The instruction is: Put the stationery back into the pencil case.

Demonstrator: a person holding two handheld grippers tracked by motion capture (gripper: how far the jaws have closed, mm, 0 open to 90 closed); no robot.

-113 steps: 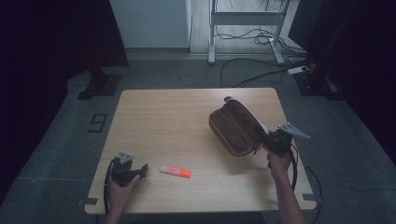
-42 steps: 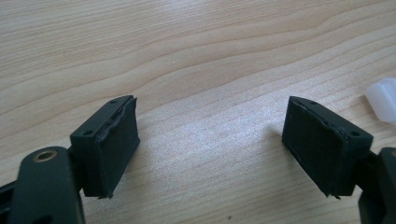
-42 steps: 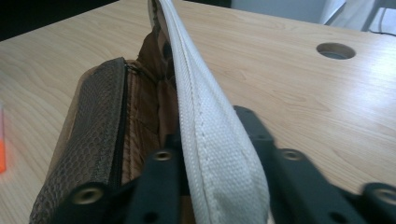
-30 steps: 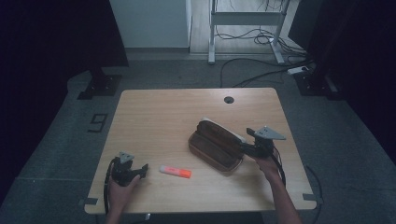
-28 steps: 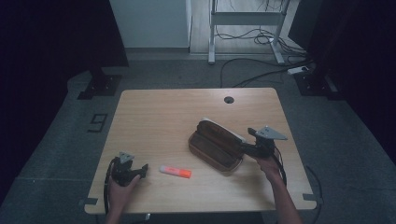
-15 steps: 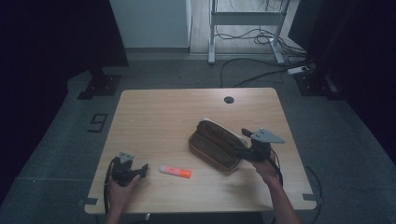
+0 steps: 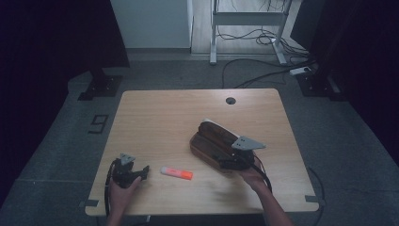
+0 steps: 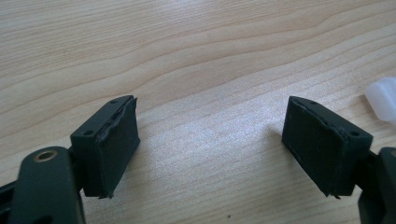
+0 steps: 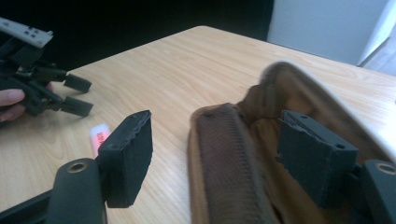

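Observation:
A brown zip pouch (image 7: 212, 140) lies open right of the table's middle. My right gripper (image 7: 220, 159) is at its near end with a grey plate on top. In the right gripper view this gripper (image 9: 215, 126) is open. Its jaws have just been closing a little around the pouch's zippered edge (image 9: 224, 154), and the left pad stands clear of it. An orange-and-white highlighter (image 7: 176, 173) lies near the front edge. My left gripper (image 7: 145, 172) rests left of it, open over bare wood (image 8: 210, 126), with the highlighter's white end (image 8: 383, 95) beside one jaw.
The wooden table (image 7: 164, 117) has a round cable hole (image 7: 230, 100) near its back edge. The right gripper view takes in the left gripper (image 9: 78, 95) and the highlighter (image 9: 99, 136). Cables and a desk frame lie on the floor behind.
The pouch has gone from the table's right side toward the middle and now lies flatter. Over the last second my right gripper slid left along it. The left hand stayed put.

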